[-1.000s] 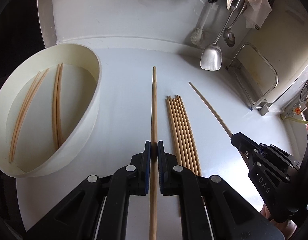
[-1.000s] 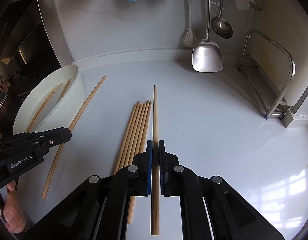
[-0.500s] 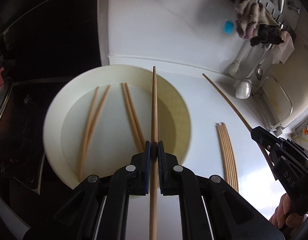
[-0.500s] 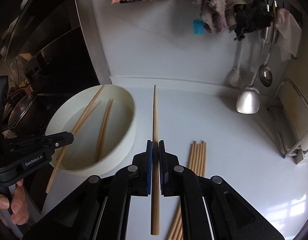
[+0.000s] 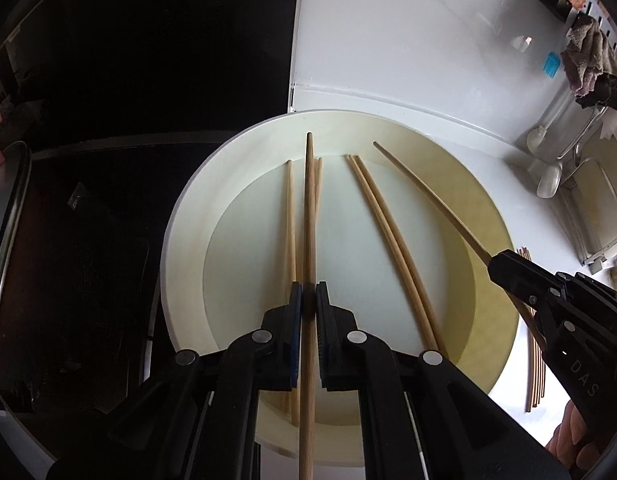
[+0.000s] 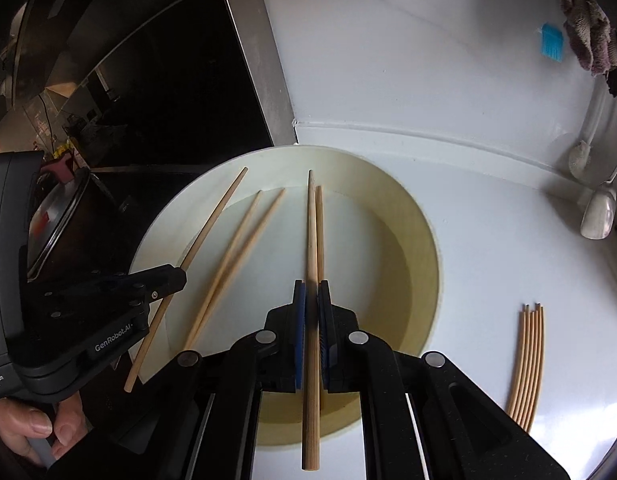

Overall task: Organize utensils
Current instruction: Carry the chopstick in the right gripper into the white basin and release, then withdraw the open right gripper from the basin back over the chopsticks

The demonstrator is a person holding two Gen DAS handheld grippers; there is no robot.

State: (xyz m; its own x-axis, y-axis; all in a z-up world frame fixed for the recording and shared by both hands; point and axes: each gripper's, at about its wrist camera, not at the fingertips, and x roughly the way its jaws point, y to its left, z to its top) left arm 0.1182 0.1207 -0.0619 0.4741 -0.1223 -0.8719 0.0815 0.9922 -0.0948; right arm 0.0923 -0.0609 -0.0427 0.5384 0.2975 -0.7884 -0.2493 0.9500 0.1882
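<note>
My left gripper (image 5: 309, 289) is shut on a wooden chopstick (image 5: 308, 200) that it holds above the round cream basin (image 5: 180, 240). Two pairs of chopsticks (image 5: 388, 240) lie on the basin's floor. My right gripper (image 6: 311, 286) is shut on another chopstick (image 6: 309, 220), also over the basin (image 6: 428, 248). In the left wrist view the right gripper (image 5: 495, 263) comes in from the right, its chopstick (image 5: 428, 196) slanting across the basin. In the right wrist view the left gripper (image 6: 182, 276) shows at the basin's left rim. A bundle of several chopsticks (image 6: 528, 364) lies on the white counter to the right.
A dark hob with a metal pot (image 6: 56, 216) borders the basin on the left. On the back wall to the right hang a spatula (image 6: 598, 212), a brush and cloths (image 6: 584, 40). A wire rack (image 5: 600, 208) stands at the far right. A hand (image 6: 24, 432) grips the left tool.
Both grippers have swung left from the counter by the bundle to above the basin, each still carrying its chopstick. The bundle stays on the counter, now to the right.
</note>
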